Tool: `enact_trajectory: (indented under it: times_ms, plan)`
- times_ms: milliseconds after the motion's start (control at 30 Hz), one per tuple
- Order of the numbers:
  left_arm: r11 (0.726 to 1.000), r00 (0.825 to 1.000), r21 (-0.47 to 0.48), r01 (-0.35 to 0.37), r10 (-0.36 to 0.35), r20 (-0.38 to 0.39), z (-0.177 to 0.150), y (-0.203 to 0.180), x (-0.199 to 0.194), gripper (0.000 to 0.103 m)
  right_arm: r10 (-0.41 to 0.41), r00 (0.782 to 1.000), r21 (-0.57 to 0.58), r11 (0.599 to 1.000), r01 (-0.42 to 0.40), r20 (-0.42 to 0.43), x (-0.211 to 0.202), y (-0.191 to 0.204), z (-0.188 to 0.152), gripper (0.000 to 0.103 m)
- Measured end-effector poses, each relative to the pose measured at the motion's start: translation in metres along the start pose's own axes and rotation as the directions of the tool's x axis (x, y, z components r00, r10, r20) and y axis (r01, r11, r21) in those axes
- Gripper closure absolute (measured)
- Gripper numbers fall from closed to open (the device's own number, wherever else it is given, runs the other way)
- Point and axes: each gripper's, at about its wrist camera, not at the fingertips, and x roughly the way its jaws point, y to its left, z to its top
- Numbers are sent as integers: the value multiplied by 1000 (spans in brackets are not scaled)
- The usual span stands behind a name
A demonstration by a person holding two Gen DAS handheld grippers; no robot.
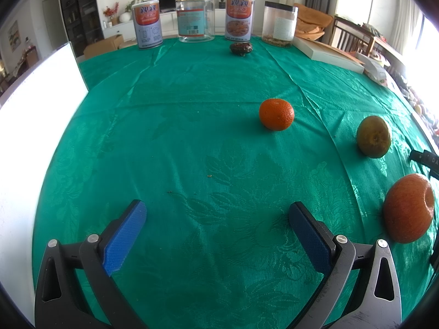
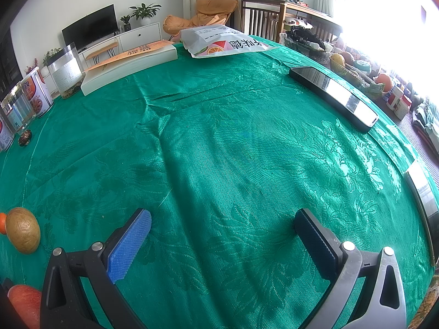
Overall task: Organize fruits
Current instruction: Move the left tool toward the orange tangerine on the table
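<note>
On the green tablecloth (image 1: 192,126), the left wrist view shows an orange tangerine (image 1: 276,114) in the middle right, a greenish-brown fruit (image 1: 373,136) farther right, and a red apple (image 1: 408,207) on its side at the right edge. My left gripper (image 1: 216,211) is open and empty, low over the cloth, left of the apple. My right gripper (image 2: 223,219) is open and empty over bare cloth (image 2: 233,142). In the right wrist view the greenish-brown fruit (image 2: 22,234) lies at the left edge, the apple (image 2: 24,304) at the bottom left.
Two cans (image 1: 148,24) (image 1: 239,17), two clear jars (image 1: 195,17) (image 1: 279,24) and a small dark object (image 1: 241,48) stand along the far edge. A white box (image 2: 129,65), a snack bag (image 2: 222,42) and a phone (image 2: 333,96) lie at the right side. A white board (image 1: 38,90) stands left.
</note>
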Motion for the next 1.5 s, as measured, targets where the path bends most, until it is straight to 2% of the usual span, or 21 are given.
enact_trajectory:
  times_ms: [333, 433, 533, 600, 733, 900, 1033, 1133, 1500]
  plan:
    - [1000, 1000, 0, 2, -2, 1, 0, 0, 0, 1, 0, 1000, 0, 1000, 0, 0, 0, 0, 0, 0]
    - [997, 997, 16, 81, -81, 0, 1, 3, -4, 1, 0, 1000, 0, 1000, 0, 0, 0, 0, 0, 0]
    - [981, 981, 6, 193, -193, -22, 7, 12, -5, 1, 0, 1000, 0, 1000, 0, 0, 0, 0, 0, 0]
    - [978, 978, -5, 209, -209, -29, 13, 15, -3, 1, 0, 1000, 0, 1000, 0, 0, 0, 0, 0, 0]
    - [979, 978, 30, 203, -201, -46, 24, 9, 5, 1, 0, 1000, 0, 1000, 0, 0, 0, 0, 0, 0]
    - [983, 983, 0, 183, -183, -22, 33, 7, 14, 1, 0, 1000, 0, 1000, 0, 0, 0, 0, 0, 0]
    - [991, 994, 81, 106, -106, -5, 32, -4, 21, 1, 0, 1000, 0, 1000, 0, 0, 0, 0, 0, 0]
    - [989, 997, 128, 74, -73, -9, 30, -12, 22, 0, 0, 1000, 0, 1000, 0, 0, 0, 0, 0, 0]
    - [988, 997, 129, 80, -79, -11, 31, -11, 24, 0, 0, 1000, 0, 1000, 0, 0, -1, 0, 0, 0]
